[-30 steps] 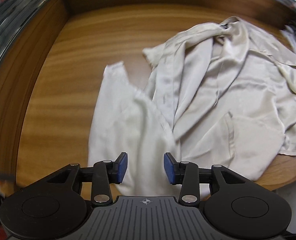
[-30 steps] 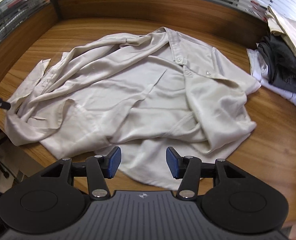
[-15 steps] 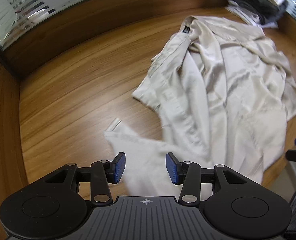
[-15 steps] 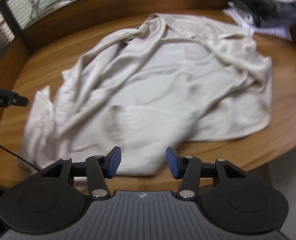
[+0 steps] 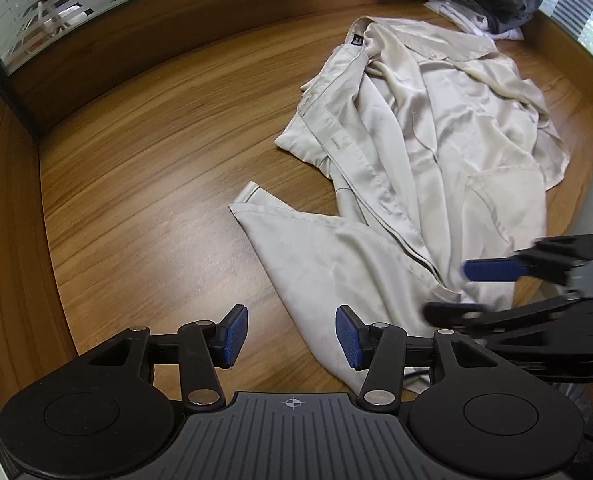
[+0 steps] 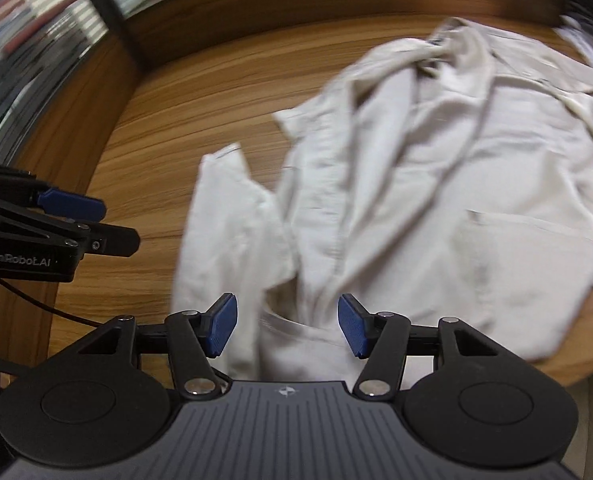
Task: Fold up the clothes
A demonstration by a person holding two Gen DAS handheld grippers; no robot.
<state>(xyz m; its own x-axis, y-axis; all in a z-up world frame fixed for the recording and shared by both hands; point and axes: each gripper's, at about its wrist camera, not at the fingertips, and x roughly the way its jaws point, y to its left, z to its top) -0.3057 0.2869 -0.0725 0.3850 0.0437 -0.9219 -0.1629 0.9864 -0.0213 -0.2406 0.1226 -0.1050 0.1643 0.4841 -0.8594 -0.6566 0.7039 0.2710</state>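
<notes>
A crumpled beige shirt (image 5: 436,152) lies on the wooden desk (image 5: 156,168), collar at the far side and one sleeve (image 5: 320,248) trailing toward me. My left gripper (image 5: 292,336) hovers over the end of that sleeve. Its jaws are opening and grip nothing; the cloth lies below the right pad. My right gripper (image 6: 287,330) hangs over the shirt's near hem (image 6: 296,332) at the desk edge. Its jaws are opening too, with fabric beneath them but not pinched. Each gripper shows in the other's view: the right gripper (image 5: 468,290) and the left gripper (image 6: 108,224).
A pile of folded dark and light clothes (image 5: 488,4) sits at the far right corner. A wooden partition (image 5: 176,36) topped with frosted glass runs along the back and left. Bare desk surface (image 6: 184,120) lies to the left of the shirt.
The right gripper has swept left along the near edge of the shirt and now sits close beside the left one. Both views have rolled. Both pairs of jaws stand slightly wider.
</notes>
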